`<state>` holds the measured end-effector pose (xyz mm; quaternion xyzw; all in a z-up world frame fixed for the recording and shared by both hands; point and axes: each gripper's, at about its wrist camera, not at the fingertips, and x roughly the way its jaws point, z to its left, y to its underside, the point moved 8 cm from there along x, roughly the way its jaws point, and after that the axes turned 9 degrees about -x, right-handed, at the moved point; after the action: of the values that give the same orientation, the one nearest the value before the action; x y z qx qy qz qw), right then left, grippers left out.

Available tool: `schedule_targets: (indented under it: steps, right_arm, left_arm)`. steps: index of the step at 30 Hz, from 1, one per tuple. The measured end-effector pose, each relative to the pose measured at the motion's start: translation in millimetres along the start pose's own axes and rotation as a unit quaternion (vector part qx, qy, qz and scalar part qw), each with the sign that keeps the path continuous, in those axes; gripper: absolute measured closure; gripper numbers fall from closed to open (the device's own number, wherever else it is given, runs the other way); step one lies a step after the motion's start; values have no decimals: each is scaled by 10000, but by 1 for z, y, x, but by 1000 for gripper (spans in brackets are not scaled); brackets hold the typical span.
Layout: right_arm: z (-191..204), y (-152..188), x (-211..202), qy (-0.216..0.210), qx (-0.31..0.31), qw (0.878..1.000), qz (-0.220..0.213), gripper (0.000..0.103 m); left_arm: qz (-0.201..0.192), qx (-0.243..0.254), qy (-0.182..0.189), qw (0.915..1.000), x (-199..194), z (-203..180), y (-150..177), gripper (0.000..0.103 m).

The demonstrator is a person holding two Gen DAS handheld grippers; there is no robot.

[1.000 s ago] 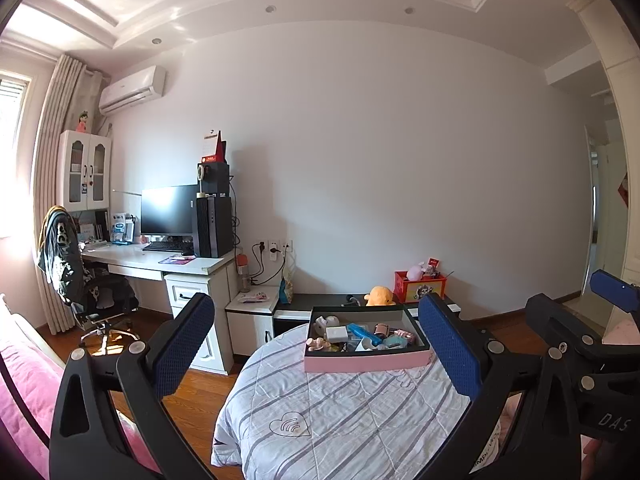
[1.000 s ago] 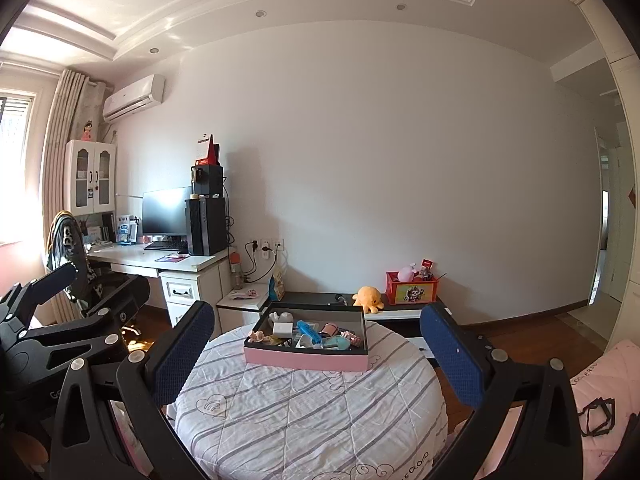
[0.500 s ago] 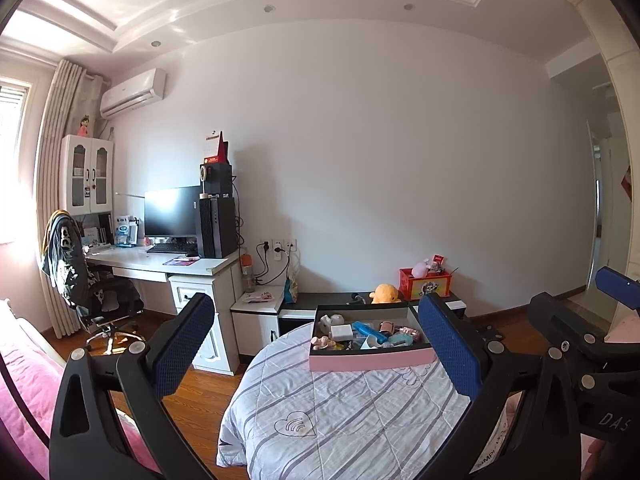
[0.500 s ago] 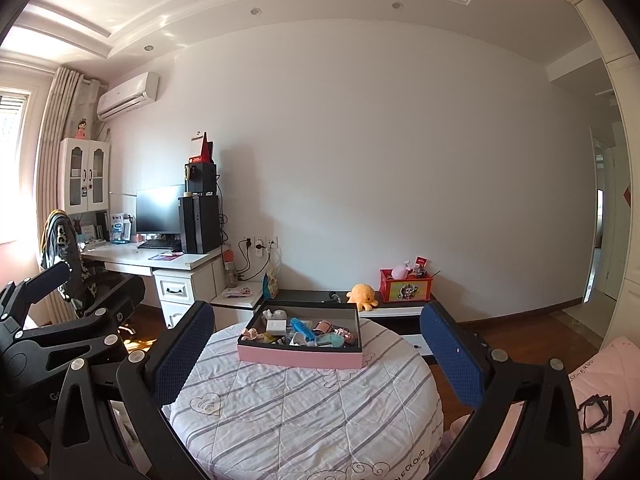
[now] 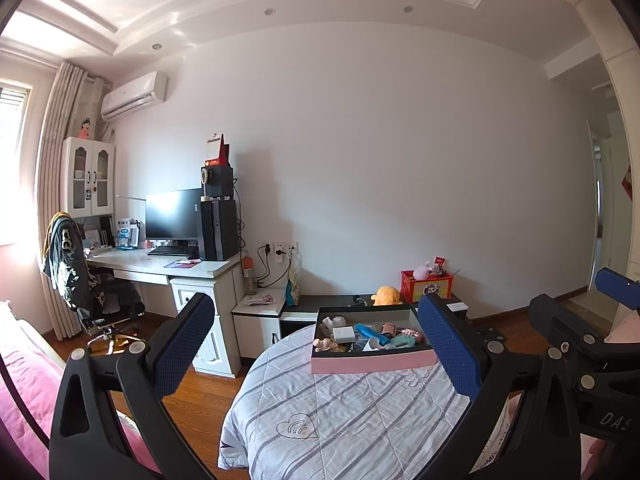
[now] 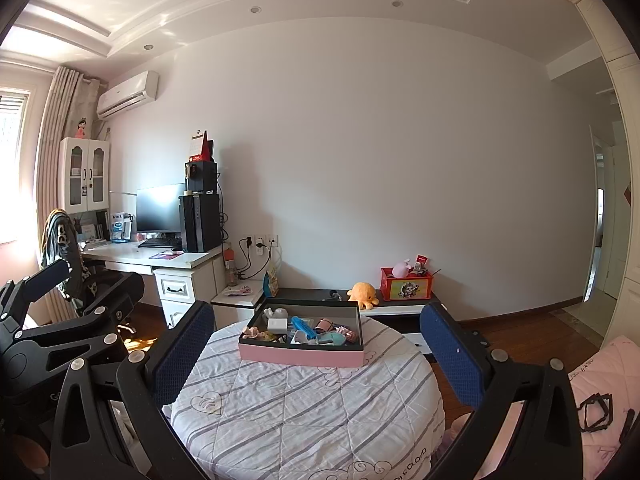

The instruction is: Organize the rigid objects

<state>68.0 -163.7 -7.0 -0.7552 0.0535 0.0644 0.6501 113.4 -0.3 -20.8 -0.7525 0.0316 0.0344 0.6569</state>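
Right tool: jaws spread wide, nothing between the pads, held level and well short of the work. Left tool: likewise wide open and empty.

Pink-sided box sits on the round bench with striped quilted cover, toward the far edge. It holds loose small items: white block, blue piece, pale teal piece; others too small to name.

From the right tool the box lies at 12 o'clock, dead ahead, long axis across the view, 9 to 3. From the left tool it sits toward 1 o'clock, near that tool's right-hand finger.

Judgement: right tool is squarer to the box; a straight advance forward and down reaches it.

Beyond: low cabinet with orange plush at 12 o'clock.
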Motion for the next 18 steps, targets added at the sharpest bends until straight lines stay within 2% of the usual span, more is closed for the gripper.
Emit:
schedule_targets:
  steps: [18]
  right_arm:
    - [0,0,0,-3,5,10000,3,0]
  left_arm:
    - [9,2,1,10000,0,1,-1,0]
